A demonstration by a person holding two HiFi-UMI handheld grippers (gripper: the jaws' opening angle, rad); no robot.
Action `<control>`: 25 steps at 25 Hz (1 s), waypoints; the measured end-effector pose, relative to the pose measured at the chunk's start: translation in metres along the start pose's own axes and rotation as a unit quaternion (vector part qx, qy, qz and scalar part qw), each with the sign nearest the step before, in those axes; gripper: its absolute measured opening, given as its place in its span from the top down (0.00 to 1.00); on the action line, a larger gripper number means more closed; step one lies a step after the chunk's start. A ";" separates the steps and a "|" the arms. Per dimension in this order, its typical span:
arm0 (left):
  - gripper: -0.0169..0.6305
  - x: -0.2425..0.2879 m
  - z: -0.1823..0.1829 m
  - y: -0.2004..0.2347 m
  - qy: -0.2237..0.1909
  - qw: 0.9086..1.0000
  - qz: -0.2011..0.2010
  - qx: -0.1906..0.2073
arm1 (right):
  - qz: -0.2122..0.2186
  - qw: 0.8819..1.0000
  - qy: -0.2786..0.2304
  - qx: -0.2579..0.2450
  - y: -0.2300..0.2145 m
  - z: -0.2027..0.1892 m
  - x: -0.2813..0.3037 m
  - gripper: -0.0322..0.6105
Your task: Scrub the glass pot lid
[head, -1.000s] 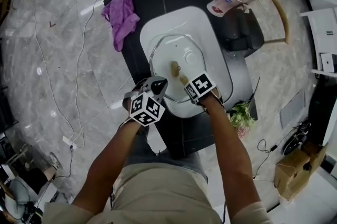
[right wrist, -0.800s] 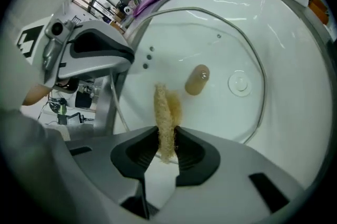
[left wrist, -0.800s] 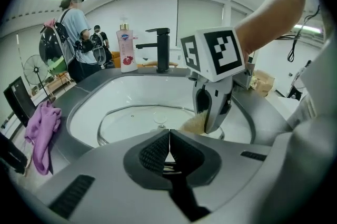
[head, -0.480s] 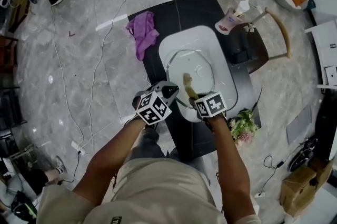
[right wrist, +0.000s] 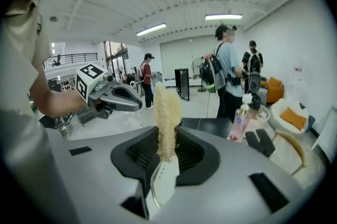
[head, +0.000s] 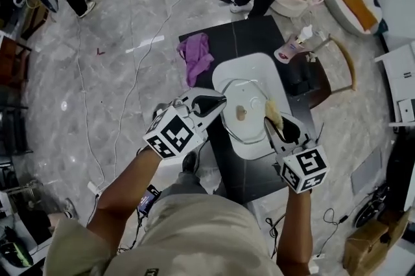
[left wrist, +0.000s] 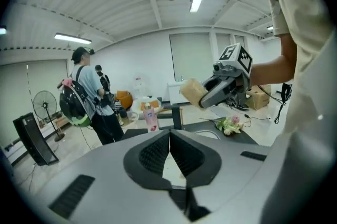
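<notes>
Grey veined marble floor (head: 97, 93) with loose cables, bystanders at the far end, a narrow black bench (head: 243, 35) in the middle. On the bench sits a glossy white tray (head: 256, 62), rounded-rectangle in shape. The glass pot lid (head: 251, 94) lies flat in it: clear, shallow dome, bright rim, a small pale knob (head: 241, 115) at its middle. A crumpled purple cloth (head: 198, 54), soft and matte, lies off the tray's far left corner. A pink-and-white pump bottle (head: 292, 48) stands at the far right. The right claw (head: 277, 124) is clenched on a tan scrubber (head: 272, 111), which is coarse, fibrous, loofah-like and oblong. The right gripper view shows it pinched edge-on between the ribbed jaws and standing out well past them. The left claw (head: 220, 100) is pressed closed on nothing, and its own view shows the jaws meeting with only a sliver of gap below. Both claws hang in the air above the tray, and neither touches the lid.

Judgement: this is the scrubbing step, tool in hand but off the glass, either a pause between strokes or an approach. The next move calls for lowering the scrubber's broad face onto the dome. The left claw should open to steady the rim or knob, since smooth glass on a glossy tray looks likely to slide or rock. The fibre should flatten under light pressure, so moderate force ought to be enough.
</notes>
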State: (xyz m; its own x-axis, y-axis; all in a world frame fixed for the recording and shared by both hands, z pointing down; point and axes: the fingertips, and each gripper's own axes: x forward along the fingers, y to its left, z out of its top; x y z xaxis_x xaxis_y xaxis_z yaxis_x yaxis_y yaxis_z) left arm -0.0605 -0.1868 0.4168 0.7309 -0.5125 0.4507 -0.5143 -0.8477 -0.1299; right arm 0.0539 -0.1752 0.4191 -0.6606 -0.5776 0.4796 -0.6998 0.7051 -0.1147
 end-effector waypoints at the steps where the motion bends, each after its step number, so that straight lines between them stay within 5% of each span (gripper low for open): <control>1: 0.95 -0.010 0.011 0.002 -0.011 1.000 0.005 0.003 | -0.008 1.000 -0.022 -0.011 0.004 0.018 -0.011 0.80; 10: 0.95 -0.071 0.076 -0.018 -0.066 0.997 0.026 0.031 | -0.103 0.987 -0.112 -0.051 0.024 0.093 -0.107 0.82; 25: 0.95 -0.085 0.097 -0.062 -0.095 0.995 0.008 0.018 | -0.163 0.978 -0.122 -0.048 0.035 0.081 -0.174 0.82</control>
State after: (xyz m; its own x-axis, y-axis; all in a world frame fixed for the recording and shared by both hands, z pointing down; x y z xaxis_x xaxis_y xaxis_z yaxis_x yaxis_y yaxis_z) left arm -0.0474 -0.1039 0.3010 0.7954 -0.5404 0.2744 -0.5131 -0.8414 -0.1699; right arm 0.1219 -0.0831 0.2614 -0.4598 -0.8509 0.2540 -0.8633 0.4954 0.0968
